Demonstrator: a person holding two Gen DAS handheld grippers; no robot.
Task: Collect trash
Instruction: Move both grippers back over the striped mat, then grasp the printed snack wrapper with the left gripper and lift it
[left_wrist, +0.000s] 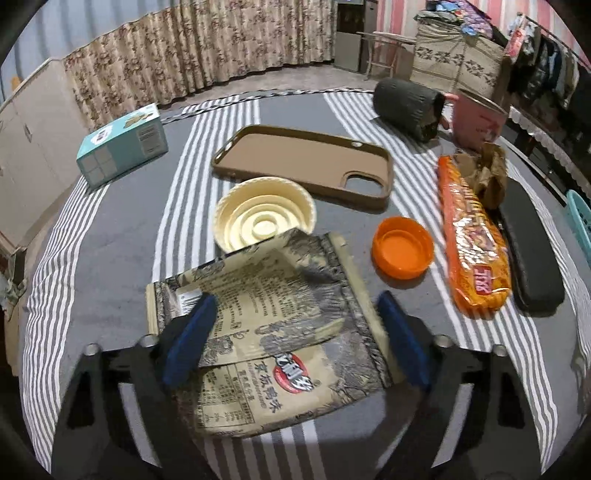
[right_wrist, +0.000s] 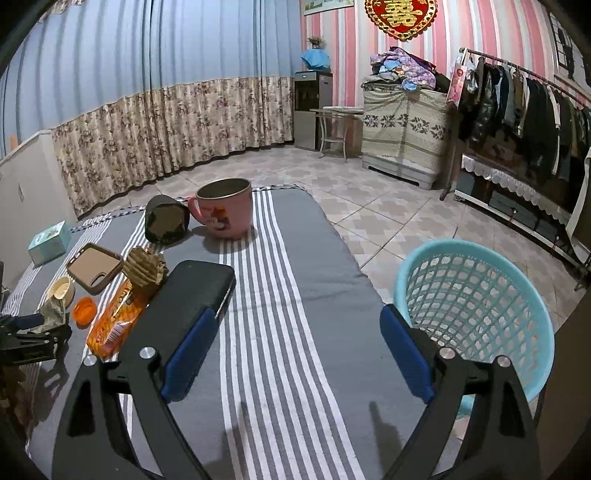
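A printed beige snack wrapper (left_wrist: 273, 325) lies on the striped table, between the wide-apart blue pads of my left gripper (left_wrist: 295, 332), which is open around it. Beyond it lie a cream lid (left_wrist: 264, 218), an orange cap (left_wrist: 402, 251), an orange biscuit packet (left_wrist: 472, 236) and crumpled brown paper (left_wrist: 487, 177). My right gripper (right_wrist: 295, 350) is open and empty above the bare striped cloth. A teal mesh basket (right_wrist: 476, 306) stands off the table's right edge. The left gripper (right_wrist: 33, 332) also shows at the far left of the right wrist view.
A brown phone case (left_wrist: 306, 162), a black glasses case (right_wrist: 184, 299), a pink mug (right_wrist: 225, 212), a dark tipped-over container (right_wrist: 166, 219) and a teal box (left_wrist: 122, 147) also sit on the table (right_wrist: 295, 258). Tiled floor, cabinet and clothes rack lie beyond.
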